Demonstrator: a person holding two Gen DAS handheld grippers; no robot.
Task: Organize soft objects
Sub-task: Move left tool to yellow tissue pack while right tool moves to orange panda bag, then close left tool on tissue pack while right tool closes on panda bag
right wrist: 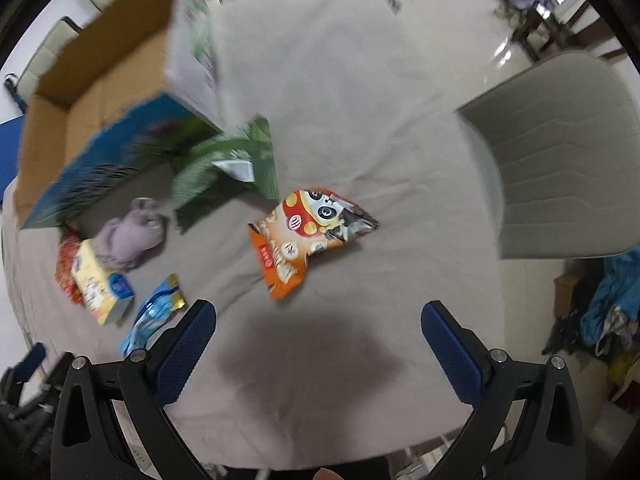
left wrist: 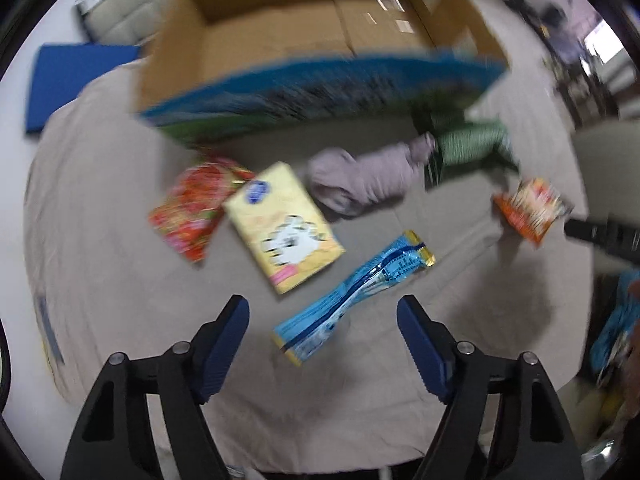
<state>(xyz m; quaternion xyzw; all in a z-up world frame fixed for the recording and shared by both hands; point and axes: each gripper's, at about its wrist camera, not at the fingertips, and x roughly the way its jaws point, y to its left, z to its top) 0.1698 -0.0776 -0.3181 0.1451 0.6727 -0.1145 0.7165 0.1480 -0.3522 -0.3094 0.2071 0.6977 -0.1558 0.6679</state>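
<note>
Packets lie scattered on the cloth-covered worktop (right wrist: 360, 100). Nearest the left claw (left wrist: 323, 314), spread wide with nothing in it, is a blue packet (left wrist: 352, 300), just past its tips at 12 o'clock. Beyond, at 11, a yellow pack (left wrist: 282, 228) overlaps a red bag (left wrist: 190, 210); a purple cloth (left wrist: 360, 180) sits at 12. The right claw (right wrist: 318, 320), equally wide and empty, hovers short of an orange bag (right wrist: 300, 236). Farthest stands an open box (left wrist: 280, 40).

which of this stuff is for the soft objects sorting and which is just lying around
For the job:
cardboard box
yellow tissue pack
blue wrapper pack
red snack bag
orange panda snack bag
lilac cloth bundle
green packet

Lying about:
grey chair
blue mat
</note>
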